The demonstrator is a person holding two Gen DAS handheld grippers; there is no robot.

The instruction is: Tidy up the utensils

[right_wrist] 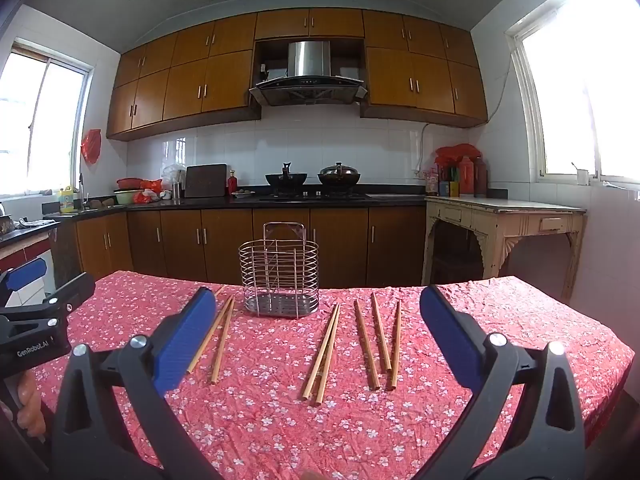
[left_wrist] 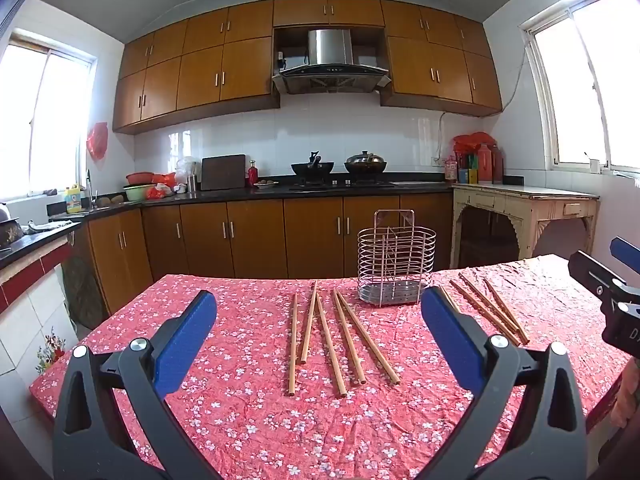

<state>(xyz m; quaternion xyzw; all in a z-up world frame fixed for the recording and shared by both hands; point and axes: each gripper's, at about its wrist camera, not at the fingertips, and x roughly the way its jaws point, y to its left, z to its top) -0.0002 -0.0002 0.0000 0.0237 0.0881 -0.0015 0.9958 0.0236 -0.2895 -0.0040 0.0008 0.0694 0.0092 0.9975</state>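
Several wooden chopsticks [left_wrist: 331, 344] lie loose on a table under a red flowered cloth [left_wrist: 240, 400]. More chopsticks [left_wrist: 484, 313] lie further right, beside an empty wire utensil holder [left_wrist: 394, 276] standing upright near the far edge. My left gripper [left_wrist: 319, 296] hovers open over the near side, nothing between its blue pads. In the right wrist view the holder [right_wrist: 280, 276] stands straight ahead, with chopsticks [right_wrist: 322, 352] in front of it and a pair [right_wrist: 223, 340] to its left. My right gripper [right_wrist: 317, 294] is open and empty too.
The right gripper [left_wrist: 596, 254] shows at the left view's right edge; the left gripper [right_wrist: 68, 274] and a hand [right_wrist: 28, 404] at the right view's left edge. A kitchen counter with woks [left_wrist: 340, 168] runs behind, a cream side table [left_wrist: 524, 204] at right.
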